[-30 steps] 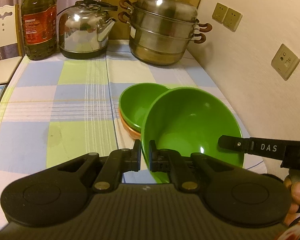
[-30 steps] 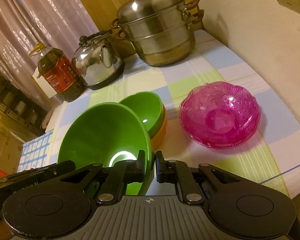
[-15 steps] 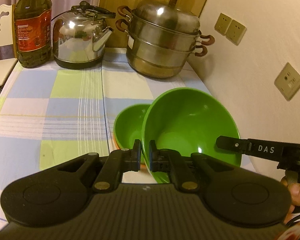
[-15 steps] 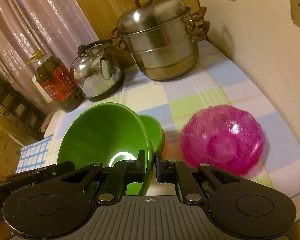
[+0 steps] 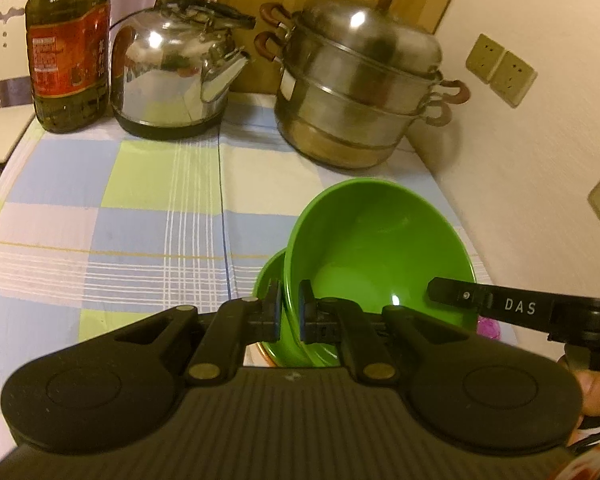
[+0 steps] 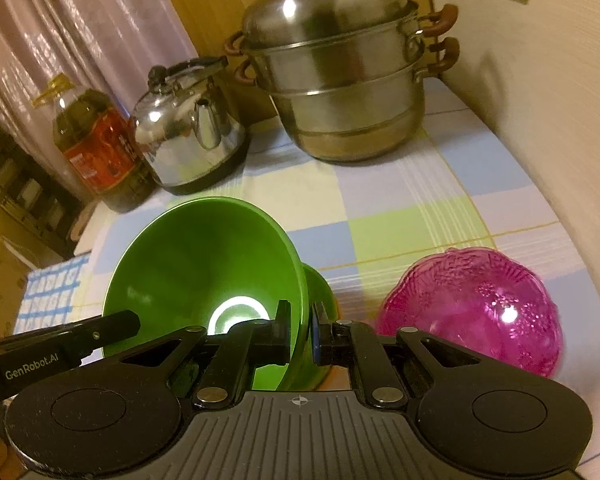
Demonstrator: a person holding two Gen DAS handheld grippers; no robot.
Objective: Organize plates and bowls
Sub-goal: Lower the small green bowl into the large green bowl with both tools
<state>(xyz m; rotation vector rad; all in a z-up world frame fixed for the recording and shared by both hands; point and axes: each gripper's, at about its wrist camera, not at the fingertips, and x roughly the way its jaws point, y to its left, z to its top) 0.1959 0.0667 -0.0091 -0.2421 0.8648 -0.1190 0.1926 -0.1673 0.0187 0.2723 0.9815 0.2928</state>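
Large green bowl pinched at opposite rims by both grippers.
Left gripper and right gripper clamp it at lower centre, apparently over a smaller green bowl; pink glass bowl sits lower right.

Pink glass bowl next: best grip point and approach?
Pinch the scalloped rim of the pink glass bowl on its near side, one finger inside, one outside, from above. It sits upright and open, too wide to span. Both grippers are busy, right gripper and left gripper shut on the large green bowl.
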